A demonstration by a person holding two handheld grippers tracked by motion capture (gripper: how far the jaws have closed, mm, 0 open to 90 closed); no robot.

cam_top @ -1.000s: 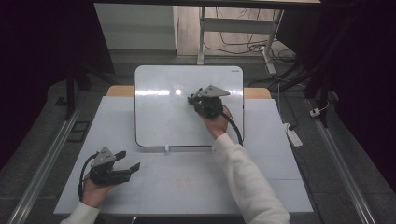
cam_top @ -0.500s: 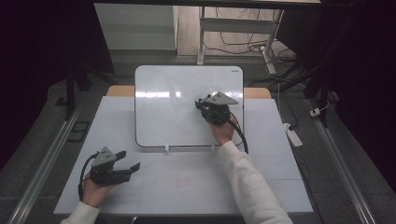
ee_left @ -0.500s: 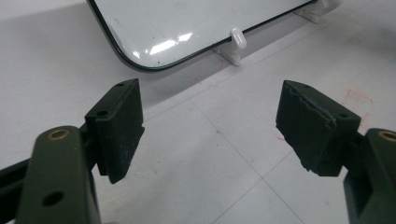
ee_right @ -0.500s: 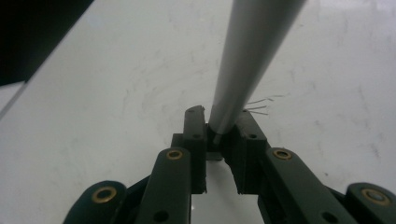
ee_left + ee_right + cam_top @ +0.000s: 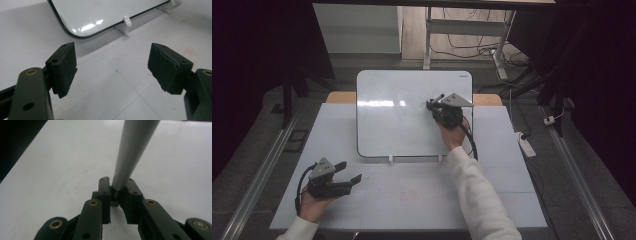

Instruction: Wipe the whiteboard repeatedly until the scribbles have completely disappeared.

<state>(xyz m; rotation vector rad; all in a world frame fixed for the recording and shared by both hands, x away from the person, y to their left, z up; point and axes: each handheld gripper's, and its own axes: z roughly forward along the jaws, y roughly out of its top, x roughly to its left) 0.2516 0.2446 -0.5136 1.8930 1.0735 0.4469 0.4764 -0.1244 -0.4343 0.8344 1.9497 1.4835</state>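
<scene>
Pinching a grey marker (image 5: pixel 130 155), the right gripper (image 5: pixel 435 104) is sliding toward three o'clock across the whiteboard (image 5: pixel 397 125) since a second ago (writing stroke apparently progressing); the left gripper (image 5: pixel 349 171) is resting spread at seven o'clock.

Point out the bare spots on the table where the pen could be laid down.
The white table lies bare between the whiteboard's feet and the near edge, right of the left gripper. Strips on both sides of the whiteboard are free too. Over the board it is crowded: the right gripper holds the pen there.
</scene>
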